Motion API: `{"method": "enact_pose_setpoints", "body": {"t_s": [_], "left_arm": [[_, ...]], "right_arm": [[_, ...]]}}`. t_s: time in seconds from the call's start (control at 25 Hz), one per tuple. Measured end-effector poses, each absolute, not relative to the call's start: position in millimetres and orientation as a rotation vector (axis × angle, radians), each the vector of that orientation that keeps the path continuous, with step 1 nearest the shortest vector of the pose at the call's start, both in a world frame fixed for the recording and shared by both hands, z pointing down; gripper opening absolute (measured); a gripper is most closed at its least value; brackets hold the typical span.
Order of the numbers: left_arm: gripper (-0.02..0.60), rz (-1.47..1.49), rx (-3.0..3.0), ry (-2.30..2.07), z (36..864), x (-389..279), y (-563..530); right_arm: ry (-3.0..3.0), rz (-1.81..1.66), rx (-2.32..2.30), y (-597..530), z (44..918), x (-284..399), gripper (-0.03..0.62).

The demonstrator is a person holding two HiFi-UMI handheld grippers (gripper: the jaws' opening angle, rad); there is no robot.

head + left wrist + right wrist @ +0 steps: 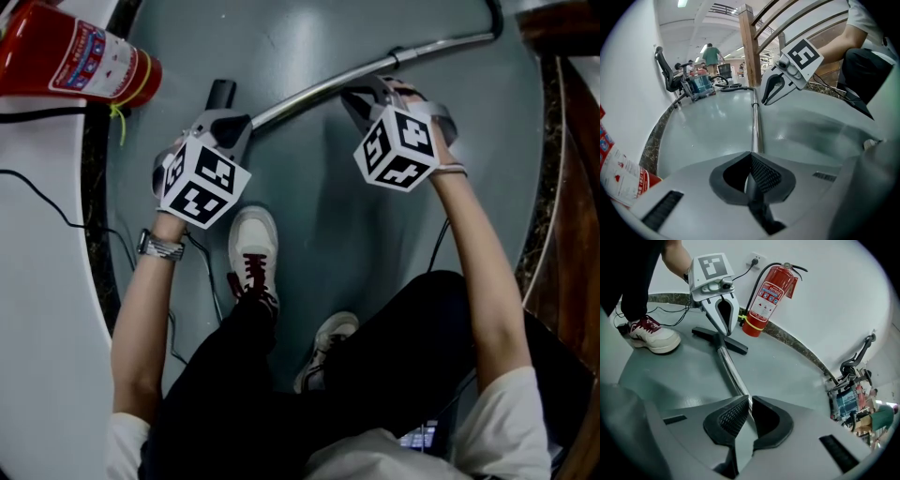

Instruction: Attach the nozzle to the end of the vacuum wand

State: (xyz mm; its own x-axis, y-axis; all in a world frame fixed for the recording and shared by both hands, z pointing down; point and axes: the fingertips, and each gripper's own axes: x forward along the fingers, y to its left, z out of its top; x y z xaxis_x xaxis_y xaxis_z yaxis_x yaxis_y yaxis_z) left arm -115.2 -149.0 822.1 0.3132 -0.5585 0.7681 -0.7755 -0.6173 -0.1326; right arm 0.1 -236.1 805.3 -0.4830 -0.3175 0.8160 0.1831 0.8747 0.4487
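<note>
Left tool (751,153) has its jaws fully together, the tips meeting right over the near end of the vacuum wand (319,86); whether they pinch the tube I cannot tell. The right tool (750,398) is clamped on the wand farther along, with the chrome tube running out between its pads.

In the head view both tools sit in the upper half of the frame and tip steeply down toward the grey floor (309,206). The left hand (161,178) and right hand (444,136) are behind the marker cubes, forearms stretched forward, with a wristwatch (161,247) on the left wrist. A white sneaker (253,239) stands at frame centre between the arms.

The wand slants from the left tool to the upper right. The black nozzle (736,347) lies flat on the floor just under the left tool, its neck meeting the wand's end; joined or only touching, I cannot tell. At the upper left, a red fire extinguisher (75,56) is by the white wall. Farthest off in the left gripper view are a wooden post (750,51), an office chair (665,75) and a person in green (711,54).
</note>
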Motion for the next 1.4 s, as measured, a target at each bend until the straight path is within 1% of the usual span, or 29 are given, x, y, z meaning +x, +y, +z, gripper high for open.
{"method": "enact_pose_setpoints", "body": {"t_s": [0.24,0.4,0.56,0.92,1.4], "left_arm": [[0.002,1.117,2.333,-1.281,796.9,-115.0,-173.6],[0.002,1.132,2.362,-1.275,786.7,-114.8,-180.2],[0.002,1.172,2.396,-1.289,767.4,-118.3,-191.8],[0.002,1.105,2.466,-1.360,701.1,-119.0,-219.0],[0.002,1.130,2.525,-1.305,629.4,-104.6,-228.8]], "right_arm": [[-2.033,-0.579,0.128,-241.3,802.4,10.2,0.038],[-2.113,-0.515,0.166,-240.7,787.4,8.0,0.037],[-2.214,-0.415,0.271,-246.3,762.5,4.3,0.037],[-2.262,-0.360,0.435,-270.9,700.9,29.1,0.037],[-2.325,-0.329,0.524,-272.7,620.0,37.8,0.034]]}}
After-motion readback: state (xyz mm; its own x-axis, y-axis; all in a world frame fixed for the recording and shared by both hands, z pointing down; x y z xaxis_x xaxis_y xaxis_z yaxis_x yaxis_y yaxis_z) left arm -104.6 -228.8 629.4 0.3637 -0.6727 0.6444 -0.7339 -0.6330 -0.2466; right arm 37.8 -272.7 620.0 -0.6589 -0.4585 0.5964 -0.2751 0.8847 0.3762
